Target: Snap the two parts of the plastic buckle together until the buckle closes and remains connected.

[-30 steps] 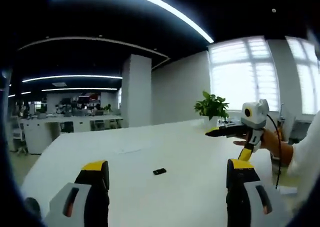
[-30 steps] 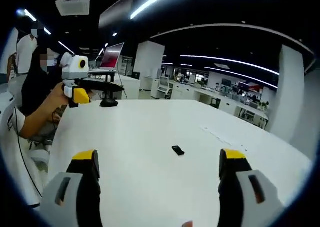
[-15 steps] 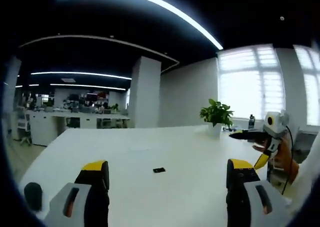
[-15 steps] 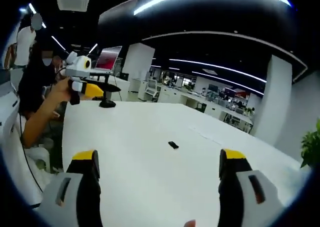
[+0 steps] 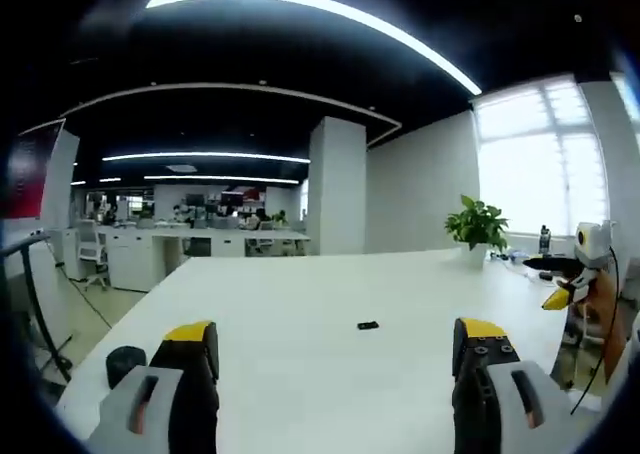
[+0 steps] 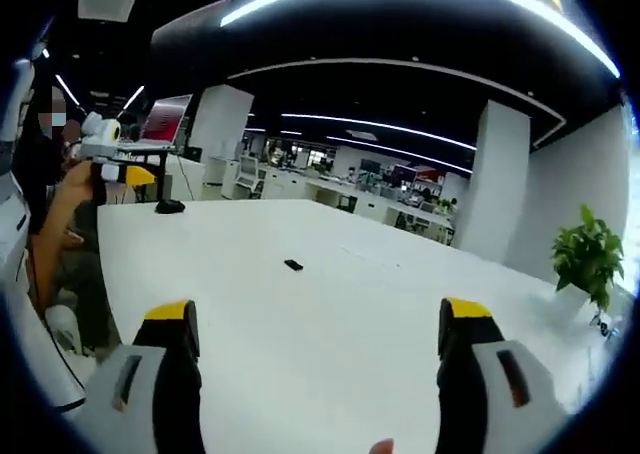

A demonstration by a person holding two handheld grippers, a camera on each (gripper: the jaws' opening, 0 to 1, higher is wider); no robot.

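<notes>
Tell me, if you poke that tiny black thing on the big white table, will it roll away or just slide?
Probably slide. The small black thing looks flat and low on the white table, so rolling seems unlikely. The tabletop looks smooth, so a push may skid it easily. It looks tiny beside the left gripper fingers, so likely very light.

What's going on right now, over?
Left gripper and right gripper both open, empty, above the white table. Small black buckle lies alone mid-table, untouched. Nothing between it and either gripper.
</notes>
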